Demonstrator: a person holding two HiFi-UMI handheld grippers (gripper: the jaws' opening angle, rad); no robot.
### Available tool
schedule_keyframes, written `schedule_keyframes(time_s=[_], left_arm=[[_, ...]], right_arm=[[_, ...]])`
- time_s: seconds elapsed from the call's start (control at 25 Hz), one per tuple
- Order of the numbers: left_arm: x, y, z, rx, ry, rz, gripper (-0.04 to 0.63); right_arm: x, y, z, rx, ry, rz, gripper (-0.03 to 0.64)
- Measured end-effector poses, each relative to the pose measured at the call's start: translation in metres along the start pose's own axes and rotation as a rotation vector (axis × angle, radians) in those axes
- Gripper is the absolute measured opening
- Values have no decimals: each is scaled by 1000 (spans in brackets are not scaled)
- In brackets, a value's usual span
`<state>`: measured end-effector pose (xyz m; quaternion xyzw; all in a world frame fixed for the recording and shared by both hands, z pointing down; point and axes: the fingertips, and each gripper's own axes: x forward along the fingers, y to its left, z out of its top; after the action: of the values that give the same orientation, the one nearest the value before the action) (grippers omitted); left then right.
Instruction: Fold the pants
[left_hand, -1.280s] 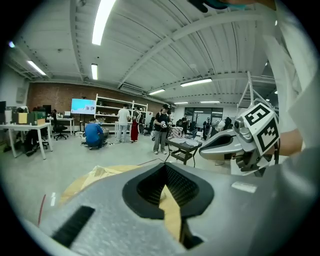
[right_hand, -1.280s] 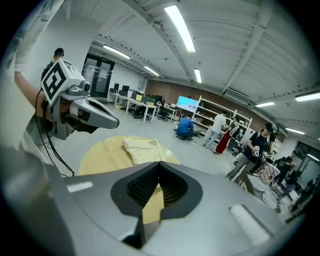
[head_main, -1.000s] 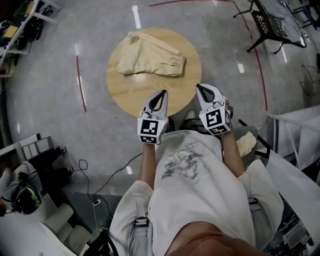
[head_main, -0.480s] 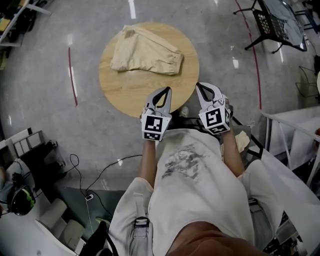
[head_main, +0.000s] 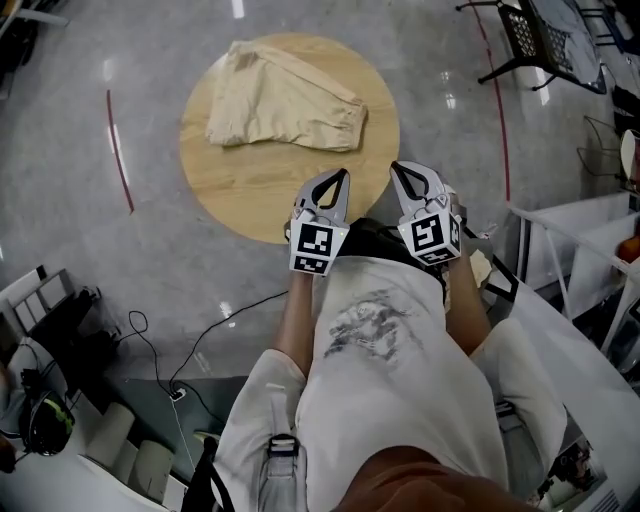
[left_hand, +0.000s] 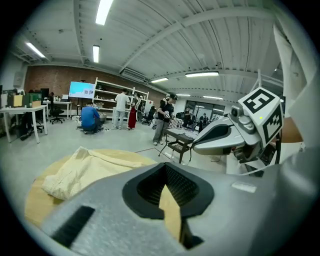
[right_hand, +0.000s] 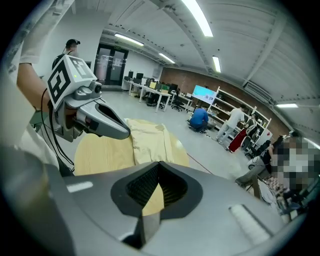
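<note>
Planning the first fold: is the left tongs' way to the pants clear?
Probably yes: only bare table lies between the shut, empty left tongs and the pants, with nothing in the way.

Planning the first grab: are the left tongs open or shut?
Shut: the left gripper has its tongs pressed together at the tips, with nothing between them.

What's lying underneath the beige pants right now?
The pants lie on a round wooden table, toward its far side, with bare wood showing on the near side. The tabletop right beneath the cloth is covered, so anything there cannot be seen.
</note>
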<state>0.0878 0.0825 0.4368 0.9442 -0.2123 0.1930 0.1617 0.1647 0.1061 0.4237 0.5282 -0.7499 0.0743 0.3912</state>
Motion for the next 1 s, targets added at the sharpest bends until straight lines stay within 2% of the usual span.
schedule_keyframes(time_s=[0.24,0.48,1.0], left_arm=[[23,14,-14,-34,32,-8,8],[52,24,-24,-37,59,2,8],[102,30,-59,-104,135,63,65]], right_arm=[[25,-6,-4,-11,21,10,9],[51,-19,-11,-48,23,48,12],[104,-29,-36,-150,27,229,82]])
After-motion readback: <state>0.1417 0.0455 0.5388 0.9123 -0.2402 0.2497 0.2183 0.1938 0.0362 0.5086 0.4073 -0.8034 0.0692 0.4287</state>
